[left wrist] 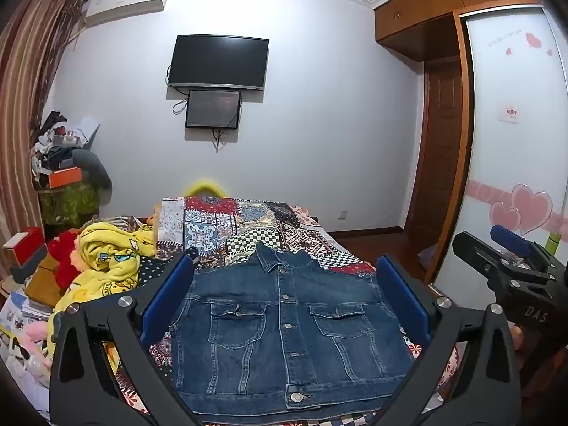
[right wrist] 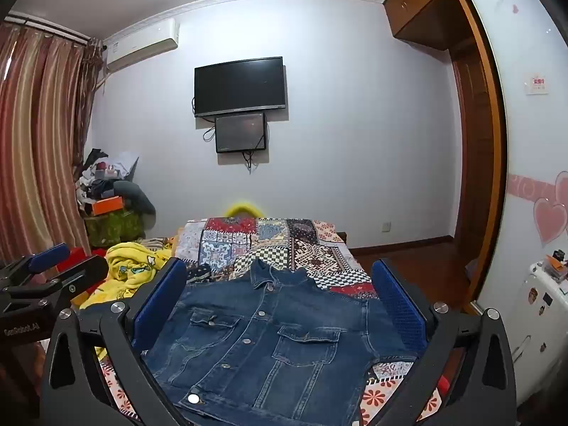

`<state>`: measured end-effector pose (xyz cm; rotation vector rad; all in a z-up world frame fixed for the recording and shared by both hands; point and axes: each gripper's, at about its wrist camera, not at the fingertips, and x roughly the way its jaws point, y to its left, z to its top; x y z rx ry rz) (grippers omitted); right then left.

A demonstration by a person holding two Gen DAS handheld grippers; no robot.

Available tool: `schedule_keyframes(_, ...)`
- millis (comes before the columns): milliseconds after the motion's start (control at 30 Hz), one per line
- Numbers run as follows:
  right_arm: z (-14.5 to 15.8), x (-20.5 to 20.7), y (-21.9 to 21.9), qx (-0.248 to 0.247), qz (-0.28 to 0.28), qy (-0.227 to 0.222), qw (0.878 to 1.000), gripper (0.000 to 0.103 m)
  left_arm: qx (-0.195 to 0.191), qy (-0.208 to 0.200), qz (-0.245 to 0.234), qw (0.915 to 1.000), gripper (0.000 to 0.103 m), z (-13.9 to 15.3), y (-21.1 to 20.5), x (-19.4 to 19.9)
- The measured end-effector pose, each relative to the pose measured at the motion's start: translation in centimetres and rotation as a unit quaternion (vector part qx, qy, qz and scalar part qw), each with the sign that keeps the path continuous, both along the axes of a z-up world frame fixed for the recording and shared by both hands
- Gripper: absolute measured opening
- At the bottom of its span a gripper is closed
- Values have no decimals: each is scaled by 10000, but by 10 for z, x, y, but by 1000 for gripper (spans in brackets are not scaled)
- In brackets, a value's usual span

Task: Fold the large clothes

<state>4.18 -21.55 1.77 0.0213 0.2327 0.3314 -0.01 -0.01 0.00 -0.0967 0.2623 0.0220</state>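
A: Where is the denim jacket (left wrist: 284, 333) lying right now?

B: It is lying front-up on the patchwork bedspread (left wrist: 248, 227), buttoned, collar pointing toward the far wall, hem nearest the cameras. No sleeves are showing at its sides, so they are probably tucked under already, though I am only judging from the outline.

A: And the claws?

B: Both are hanging above the near end of the bed, tilting slightly downward. The left claw (left wrist: 284, 301) is standing fully spread with nothing between its blue pads (left wrist: 403, 298); the right claw (right wrist: 280, 301) is gaping just as wide and is gripping nothing either. Neither is touching the cloth.

A: So what is the step calling for?

B: I am reading it as the approach before a fold, most likely hem toward collar. Each claw should be heading for its own hem corner, left to the left corner, right to the right one.

A: Anything to watch?

B: Denim is stiff and thick, so a pinch should be taking in every layer at the corner, not just the top panel. Both corners should be rising together and travelling level, otherwise the fold line is going to skew. Also, the yellow blanket (left wrist: 106, 262) is sitting just beside the jacket's left shoulder, so the left claw should be keeping clear of it.
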Motion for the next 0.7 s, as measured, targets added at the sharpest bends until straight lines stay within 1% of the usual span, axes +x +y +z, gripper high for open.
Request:
schedule_keyframes(67, 0, 0, 0, -53, -1, -71, 10000, 103, 42, -4, 88, 10000, 103, 0, -1, 0)
schedule_keyframes(133, 1, 1, 0, -35, -3, -49, 10000, 103, 60, 4, 119, 9999, 103, 1, -1, 0)
schedule_keyframes(233, 1, 2, -1, 1, 7, -13, 10000, 103, 0, 37, 131, 9999, 103, -5, -9, 3)
schedule_keyframes(367, -2, 0, 1, -17, 12, -9, 10000, 103, -36, 72, 151, 9999, 103, -1, -5, 6)
schedule_keyframes(433, -3, -1, 1, -13, 15, -3, 10000, 103, -104, 58, 101, 9999, 103, -3, 3, 4)
schedule_keyframes(700, -1, 0, 2, -27, 13, 23, 10000, 103, -91, 45, 109, 9999, 103, -4, 6, 4)
